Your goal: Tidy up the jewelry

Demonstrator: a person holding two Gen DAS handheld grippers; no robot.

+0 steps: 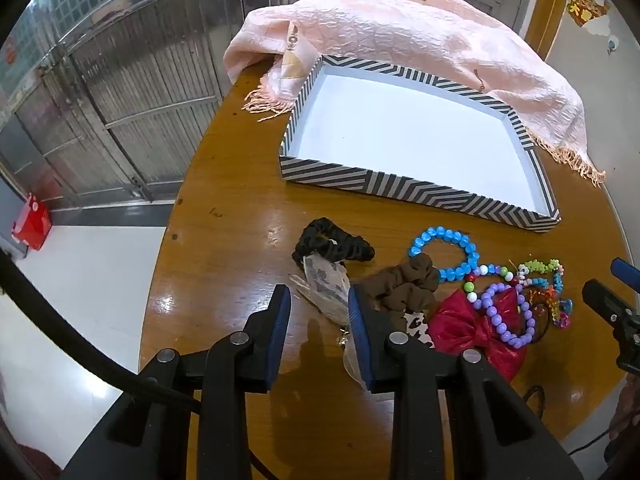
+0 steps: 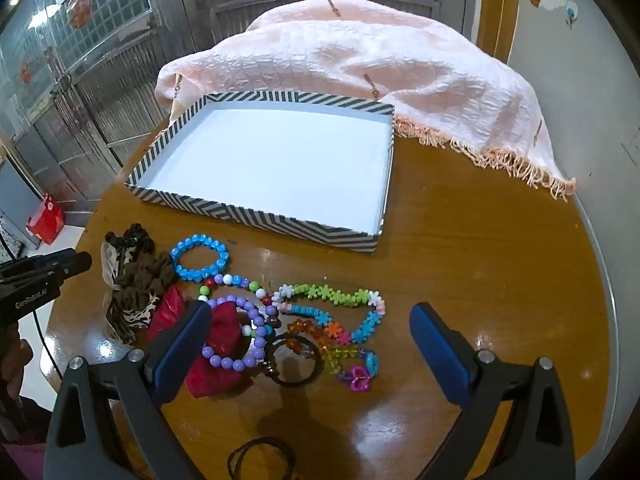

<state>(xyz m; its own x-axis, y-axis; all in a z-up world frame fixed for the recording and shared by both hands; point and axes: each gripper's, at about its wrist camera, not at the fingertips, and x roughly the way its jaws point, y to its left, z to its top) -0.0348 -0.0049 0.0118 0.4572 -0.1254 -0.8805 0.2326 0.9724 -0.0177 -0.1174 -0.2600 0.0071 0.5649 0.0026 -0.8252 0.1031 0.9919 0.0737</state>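
Note:
A striped tray with a white floor stands empty on the round wooden table. In front of it lies a pile: a blue bead bracelet, a purple bead bracelet, a red bow, brown scrunchies, a black scrunchie and a colourful flower necklace. My left gripper is open and empty above a patterned hair piece. My right gripper is wide open and empty over the necklace and a black hair tie.
A pink fringed blanket is heaped behind the tray. Another black hair tie lies near the front edge. The table edge drops off to a white floor on the left. Bare wood lies right of the tray.

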